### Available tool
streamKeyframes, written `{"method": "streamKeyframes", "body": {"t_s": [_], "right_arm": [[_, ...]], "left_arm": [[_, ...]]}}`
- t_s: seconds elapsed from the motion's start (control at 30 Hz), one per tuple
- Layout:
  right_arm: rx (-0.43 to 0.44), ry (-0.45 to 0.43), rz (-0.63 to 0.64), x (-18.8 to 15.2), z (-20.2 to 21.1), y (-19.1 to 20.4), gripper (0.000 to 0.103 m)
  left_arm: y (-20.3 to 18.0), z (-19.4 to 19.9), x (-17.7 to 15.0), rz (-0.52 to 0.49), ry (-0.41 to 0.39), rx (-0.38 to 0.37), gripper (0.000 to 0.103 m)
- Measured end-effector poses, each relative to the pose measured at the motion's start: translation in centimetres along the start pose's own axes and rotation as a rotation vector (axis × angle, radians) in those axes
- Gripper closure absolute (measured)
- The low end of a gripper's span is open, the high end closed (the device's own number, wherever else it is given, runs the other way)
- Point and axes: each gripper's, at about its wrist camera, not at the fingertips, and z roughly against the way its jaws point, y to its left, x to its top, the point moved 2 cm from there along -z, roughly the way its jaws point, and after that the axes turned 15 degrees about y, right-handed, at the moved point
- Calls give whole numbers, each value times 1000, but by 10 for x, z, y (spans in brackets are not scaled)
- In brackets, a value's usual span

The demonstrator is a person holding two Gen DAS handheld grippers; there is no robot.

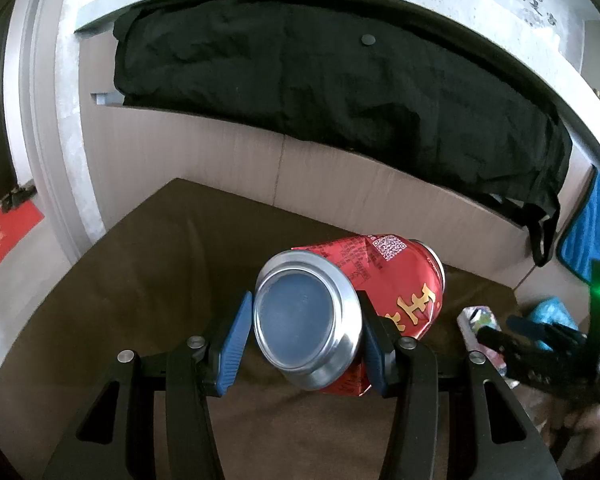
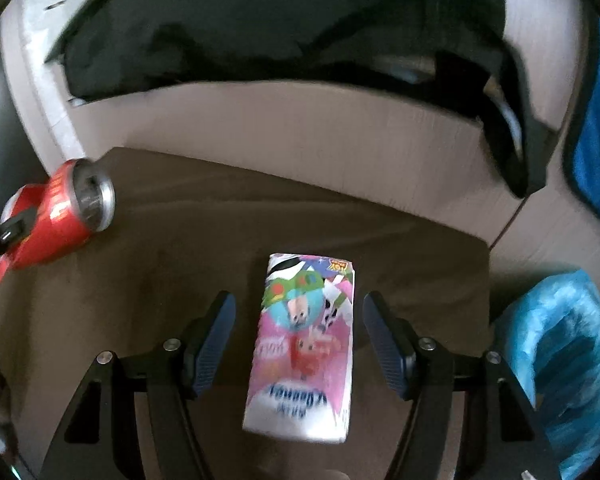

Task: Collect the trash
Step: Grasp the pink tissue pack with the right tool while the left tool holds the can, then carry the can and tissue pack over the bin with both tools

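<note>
A dented red drink can (image 1: 400, 280) with gold lettering hangs tilted over the brown tabletop (image 1: 148, 264), its silver bottom toward the camera. My left gripper (image 1: 304, 298) is shut on it, with the blue pads pressing both sides near that end. The can (image 2: 60, 216) also shows at the far left of the right wrist view. A colourful cartoon-printed tissue pack (image 2: 304, 344) lies on the brown surface between the fingers of my right gripper (image 2: 298, 300). That gripper is open, with a gap on each side of the pack.
A cardboard wall (image 1: 340, 184) backs the table, with black cloth (image 1: 340, 80) draped over its top. A crumpled blue plastic bag (image 2: 560, 360) sits at the table's right edge. Blue fabric (image 2: 596, 128) hangs at the far right. White wall stands to the left.
</note>
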Motion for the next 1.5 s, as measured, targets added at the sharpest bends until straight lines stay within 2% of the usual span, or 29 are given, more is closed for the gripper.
{"method": "streamKeyframes", "body": {"t_s": [0.2,0.23,0.3,0.33,0.43,0.63,0.83,0.97,1.1,1.23,1.5], "right_arm": [[17,91,-66,13,-31,-14,41],[19,101,-64,12,-33,-15,43],[29,83,-45,11,-28,-14,54],[42,83,-36,11,-26,-12,55],[52,38,-15,9,-8,-10,59],[45,-126,18,3,57,-12,59],[60,-277,13,-11,123,-29,59],[30,-363,10,-19,164,-40,59],[-11,-429,-14,-31,197,-69,59],[-51,-457,-59,-47,217,-101,59],[-121,-480,-151,-88,234,-175,59]], "left_arm": [[7,-9,1,12,11,18,52],[7,-11,1,13,14,20,52],[7,-13,1,12,21,20,52],[6,-13,2,9,21,20,52],[-1,-8,3,-10,13,14,52],[-32,15,7,-64,-33,8,52],[-80,48,11,-143,-94,-22,52],[-116,70,13,-190,-138,-51,52],[-158,85,11,-243,-169,-85,52],[-200,93,3,-300,-180,-118,52],[-284,86,-21,-419,-147,-178,52]]}}
